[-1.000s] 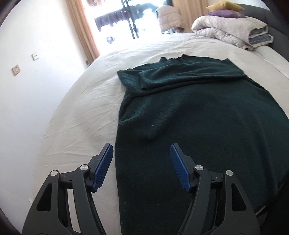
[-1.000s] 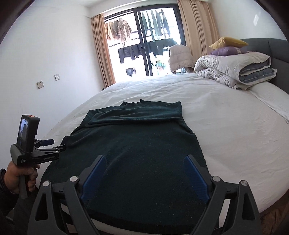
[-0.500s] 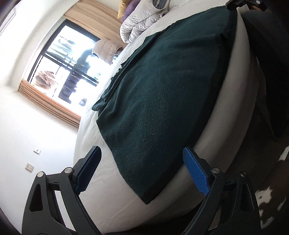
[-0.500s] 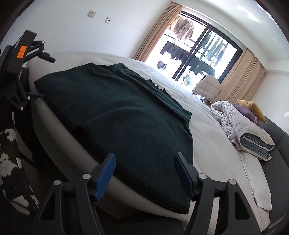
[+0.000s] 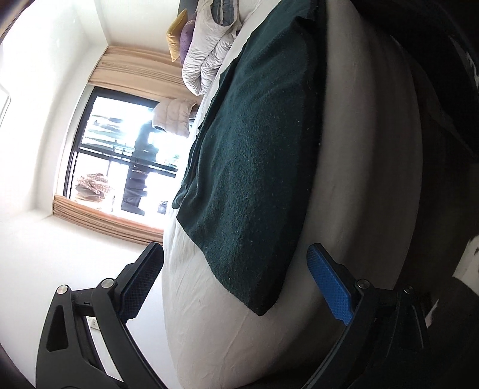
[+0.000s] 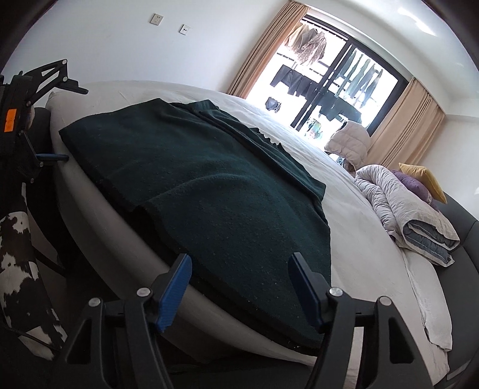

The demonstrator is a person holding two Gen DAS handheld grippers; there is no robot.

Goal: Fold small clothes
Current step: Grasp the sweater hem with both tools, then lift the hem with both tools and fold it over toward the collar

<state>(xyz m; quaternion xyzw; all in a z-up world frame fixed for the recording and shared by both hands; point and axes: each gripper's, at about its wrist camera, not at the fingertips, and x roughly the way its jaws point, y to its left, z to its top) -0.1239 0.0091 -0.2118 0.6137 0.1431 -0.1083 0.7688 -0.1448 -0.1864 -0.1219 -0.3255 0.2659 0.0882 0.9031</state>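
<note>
Opening left gripper point(image 5: 235, 284) jaws astride sweater point(image 5: 254, 167) corner | right gripper point(image 6: 239, 290) jaws apart, hem between

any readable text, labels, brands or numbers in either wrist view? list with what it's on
No readable text in either view.
The orange sticker on the left gripper, at the left edge of the right wrist view, shows no legible print.
The wall plates look blank.
The dark green garment shows no tag or logo.

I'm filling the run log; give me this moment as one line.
left tongs: opening, empty | right tongs: open, empty | sweater: flat on bed
</note>
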